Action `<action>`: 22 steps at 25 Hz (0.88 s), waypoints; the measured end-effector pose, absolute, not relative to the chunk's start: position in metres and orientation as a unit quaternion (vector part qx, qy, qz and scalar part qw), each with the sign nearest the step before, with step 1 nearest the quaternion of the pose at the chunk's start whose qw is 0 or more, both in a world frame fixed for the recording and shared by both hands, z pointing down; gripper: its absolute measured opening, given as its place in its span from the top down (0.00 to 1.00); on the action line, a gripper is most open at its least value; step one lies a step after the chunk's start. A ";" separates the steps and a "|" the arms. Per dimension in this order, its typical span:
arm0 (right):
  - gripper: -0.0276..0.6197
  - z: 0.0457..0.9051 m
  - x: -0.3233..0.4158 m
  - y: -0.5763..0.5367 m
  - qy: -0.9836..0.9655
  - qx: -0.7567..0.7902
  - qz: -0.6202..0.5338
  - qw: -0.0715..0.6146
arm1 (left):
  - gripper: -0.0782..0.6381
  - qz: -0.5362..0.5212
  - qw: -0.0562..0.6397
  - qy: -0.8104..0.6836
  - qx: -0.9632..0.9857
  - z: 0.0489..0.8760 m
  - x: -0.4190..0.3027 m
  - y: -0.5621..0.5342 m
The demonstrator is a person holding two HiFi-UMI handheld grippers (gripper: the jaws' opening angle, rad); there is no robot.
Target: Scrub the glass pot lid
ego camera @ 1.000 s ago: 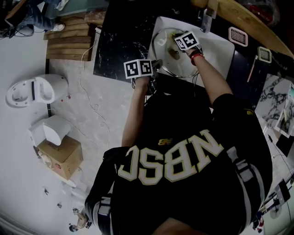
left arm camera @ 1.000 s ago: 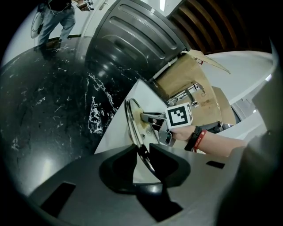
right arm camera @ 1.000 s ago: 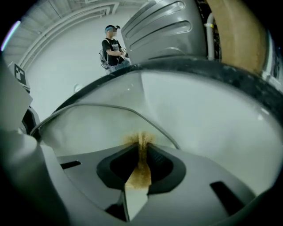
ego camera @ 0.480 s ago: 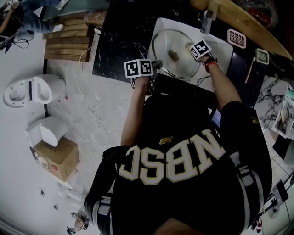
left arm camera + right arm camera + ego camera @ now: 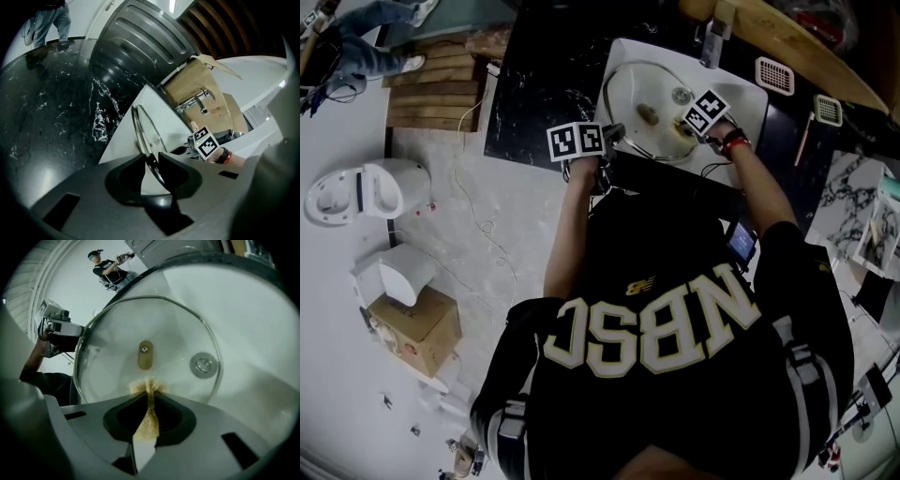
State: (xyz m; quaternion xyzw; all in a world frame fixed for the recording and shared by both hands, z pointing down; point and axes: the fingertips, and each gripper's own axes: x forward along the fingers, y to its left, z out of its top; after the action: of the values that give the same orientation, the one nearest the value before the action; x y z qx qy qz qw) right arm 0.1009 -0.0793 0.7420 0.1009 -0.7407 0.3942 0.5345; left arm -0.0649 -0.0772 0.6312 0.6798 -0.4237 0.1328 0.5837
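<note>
The glass pot lid [image 5: 630, 94] stands tilted in the white sink [image 5: 752, 101], its wooden knob [image 5: 145, 355] facing my right gripper. My left gripper [image 5: 617, 133] is shut on the lid's steel rim [image 5: 142, 133], which runs edge-on between the jaws of the left gripper [image 5: 152, 161]. My right gripper [image 5: 682, 122] is shut on a tan scrub pad [image 5: 150, 416]. The pad's frayed tip touches the glass just below the knob, ahead of the right gripper [image 5: 149, 397]. The right gripper's marker cube [image 5: 206, 143] shows beyond the lid.
A chrome faucet [image 5: 200, 101] rises behind the sink, and the sink drain [image 5: 203, 365] shows through the glass. Black marble counter [image 5: 544, 75] lies left of the sink. A wooden board [image 5: 806, 42] runs along the back right. A distant person [image 5: 110, 266] stands far off.
My right gripper has slid with the pad across the lid, from over the knob to the right and toward me. The left gripper kept still on the rim.
</note>
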 end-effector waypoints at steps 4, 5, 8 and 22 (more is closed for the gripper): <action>0.87 0.725 0.078 -0.060 -0.748 0.067 0.419 0.511 | 0.75 0.131 0.586 -0.425 0.678 0.631 -0.066 -0.077; 0.87 0.720 0.069 -0.056 -0.754 0.061 0.430 0.493 | 0.75 0.131 0.586 -0.425 0.677 0.631 -0.066 -0.077; 0.87 0.703 0.041 -0.052 -0.777 0.059 0.453 0.434 | 0.75 0.134 0.585 -0.426 0.678 0.631 -0.067 -0.077; 0.86 0.696 -0.028 -0.121 -0.819 0.161 0.428 0.346 | 0.75 0.138 0.583 -0.430 0.676 0.632 -0.067 -0.077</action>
State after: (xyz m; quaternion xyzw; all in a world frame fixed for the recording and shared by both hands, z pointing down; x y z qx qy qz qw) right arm -0.0281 -0.1208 0.6955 0.1614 -0.8191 0.4283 0.3458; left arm -0.0667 -0.0774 0.6317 0.6759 -0.4296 0.1381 0.5827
